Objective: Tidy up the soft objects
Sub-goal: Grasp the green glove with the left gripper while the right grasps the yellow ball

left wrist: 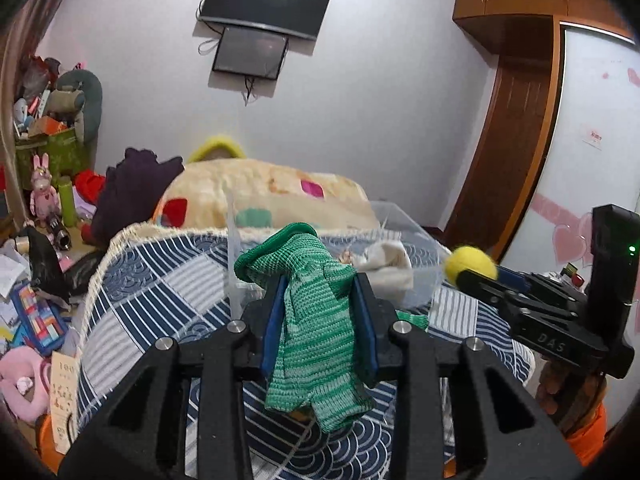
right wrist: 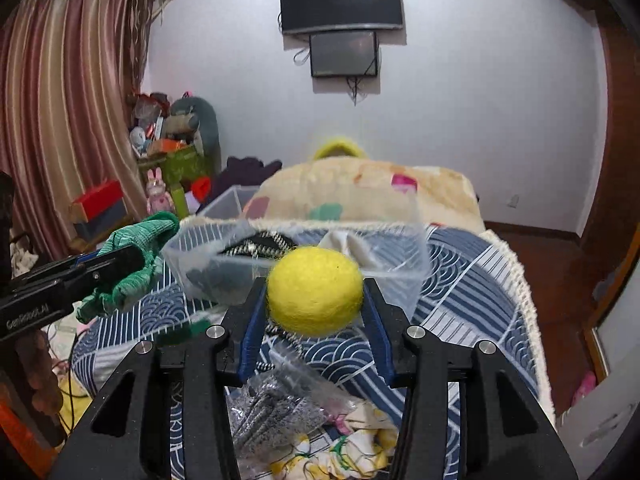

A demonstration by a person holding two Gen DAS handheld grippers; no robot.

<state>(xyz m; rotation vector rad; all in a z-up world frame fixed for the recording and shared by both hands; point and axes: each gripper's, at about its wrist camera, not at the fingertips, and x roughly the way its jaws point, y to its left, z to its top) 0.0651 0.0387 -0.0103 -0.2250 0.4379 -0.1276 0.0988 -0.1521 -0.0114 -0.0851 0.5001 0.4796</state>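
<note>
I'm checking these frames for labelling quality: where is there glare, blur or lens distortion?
Left wrist view: ceiling-light glare on the wall TV, wardrobe edge bowed by the fisheye, yellow ball slightly soft. Right wrist view: the same TV glare, curtain bent at the rim, clear plastic bin smeared, green knit glove fairly sharp.

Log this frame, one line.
left gripper: shut on green glove | right gripper: shut on yellow ball | both raised near clear bin
</note>
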